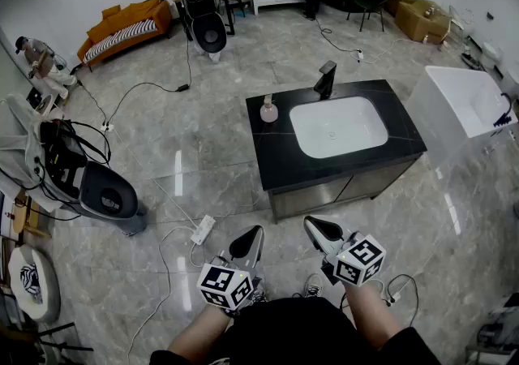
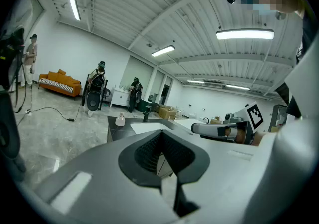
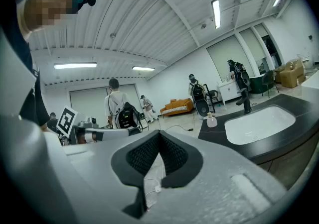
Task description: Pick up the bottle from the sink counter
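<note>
— Grippers first: how do they stand?

— Left gripper (image 1: 250, 240) and right gripper (image 1: 320, 231) each have jaws pressed together on nothing, low at 6 o'clock in the head view, well apart from the counter (image 1: 280, 156).

— And the bottle (image 1: 268, 109)?

— Upright on that black counter, at the sink's (image 1: 338, 126) 9 o'clock, with the faucet (image 1: 326, 78) at 12. By my judgement everything is left: approach, open, grasp, lift.

— Anything unclear?

— It's too small to read its cap or fill, and the forearms are cut off at the lower edge.
</note>
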Demonstrator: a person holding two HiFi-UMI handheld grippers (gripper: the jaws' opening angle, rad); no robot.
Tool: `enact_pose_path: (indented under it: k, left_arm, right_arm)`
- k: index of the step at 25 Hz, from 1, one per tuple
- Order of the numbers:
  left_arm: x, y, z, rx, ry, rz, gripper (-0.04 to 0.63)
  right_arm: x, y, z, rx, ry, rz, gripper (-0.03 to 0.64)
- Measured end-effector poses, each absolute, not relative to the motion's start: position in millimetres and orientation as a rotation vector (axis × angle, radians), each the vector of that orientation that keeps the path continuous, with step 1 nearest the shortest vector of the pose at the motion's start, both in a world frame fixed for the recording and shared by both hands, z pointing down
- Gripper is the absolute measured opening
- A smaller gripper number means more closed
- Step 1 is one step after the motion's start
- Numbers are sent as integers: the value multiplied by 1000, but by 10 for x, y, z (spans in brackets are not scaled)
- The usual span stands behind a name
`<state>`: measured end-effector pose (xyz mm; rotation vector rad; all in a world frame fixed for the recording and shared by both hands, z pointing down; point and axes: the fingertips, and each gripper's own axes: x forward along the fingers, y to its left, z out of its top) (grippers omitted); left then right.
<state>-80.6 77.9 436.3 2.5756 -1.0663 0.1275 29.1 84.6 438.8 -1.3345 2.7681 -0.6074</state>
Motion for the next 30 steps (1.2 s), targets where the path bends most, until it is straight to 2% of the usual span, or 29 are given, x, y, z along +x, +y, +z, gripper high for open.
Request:
enact_pose_path:
  k: [30]
  left_arm:
    - [-419,970,4462,2573,-1066,127,2]
  right_arm:
    - [682,1009,4458,-1287,2770,-644,2]
